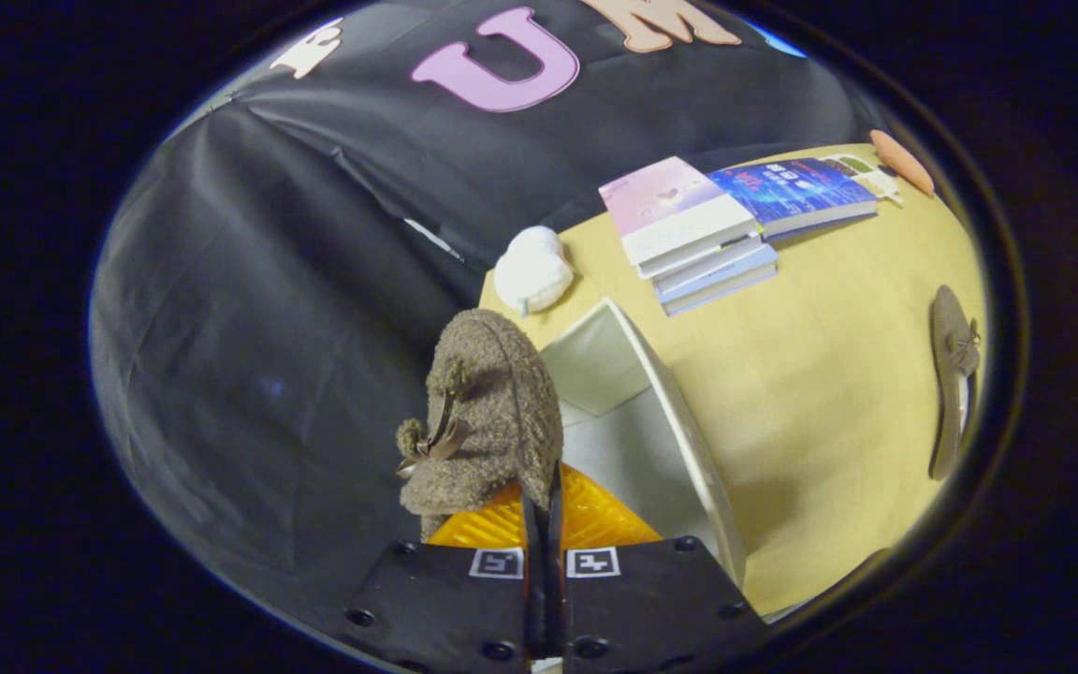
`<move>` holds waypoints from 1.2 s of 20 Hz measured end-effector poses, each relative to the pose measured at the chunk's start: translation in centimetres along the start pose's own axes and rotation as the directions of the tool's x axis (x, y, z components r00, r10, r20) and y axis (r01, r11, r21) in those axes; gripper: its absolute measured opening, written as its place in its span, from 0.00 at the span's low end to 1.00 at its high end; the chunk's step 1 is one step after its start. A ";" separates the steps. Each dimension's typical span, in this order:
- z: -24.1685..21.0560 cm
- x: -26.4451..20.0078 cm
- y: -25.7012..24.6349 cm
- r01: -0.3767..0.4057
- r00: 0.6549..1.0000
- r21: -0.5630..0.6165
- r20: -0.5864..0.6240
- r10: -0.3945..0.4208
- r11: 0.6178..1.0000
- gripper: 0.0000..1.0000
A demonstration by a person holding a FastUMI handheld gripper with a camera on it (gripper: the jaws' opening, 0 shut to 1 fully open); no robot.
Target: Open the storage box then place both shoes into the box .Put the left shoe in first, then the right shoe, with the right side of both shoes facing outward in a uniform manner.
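Gripper (544, 510) clamps fuzzy shoe (488, 412) above open box (679, 412).

Two shoes (488, 412) (954, 379), one box (679, 440), four books (689, 229).

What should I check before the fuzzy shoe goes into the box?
1. Grip: the gripper has its fingers closed on the edge of the shoe. Ok.
2. Box open: its white inside shows just ahead of the fingers. Ok.
3. Room inside: the part of the inside that shows is bare. Ok.
4. Which shoe is this, left or right: cannot tell.
5. Other shoe waiting on the table, beyond the box. Ok.
6. Books clear of the box. Ok.
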State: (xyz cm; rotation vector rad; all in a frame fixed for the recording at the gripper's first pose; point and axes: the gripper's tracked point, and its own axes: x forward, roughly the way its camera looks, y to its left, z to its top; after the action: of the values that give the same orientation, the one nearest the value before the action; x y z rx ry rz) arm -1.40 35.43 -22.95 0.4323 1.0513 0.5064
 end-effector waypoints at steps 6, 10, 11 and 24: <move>-3.0 2.8 -0.4 0.063 0.994 -0.050 -0.088 -0.068 0.997 0.03; -4.8 4.1 -1.0 0.119 0.981 -0.097 -0.144 -0.132 0.988 0.03; -5.3 4.5 -0.9 0.127 0.977 -0.096 -0.158 -0.141 0.987 0.03; -7.9 8.5 -3.4 0.263 0.922 -0.237 -0.223 -0.316 0.935 0.04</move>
State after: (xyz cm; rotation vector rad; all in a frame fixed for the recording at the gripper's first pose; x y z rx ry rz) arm -4.39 38.36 -34.26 0.0232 1.2766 0.4041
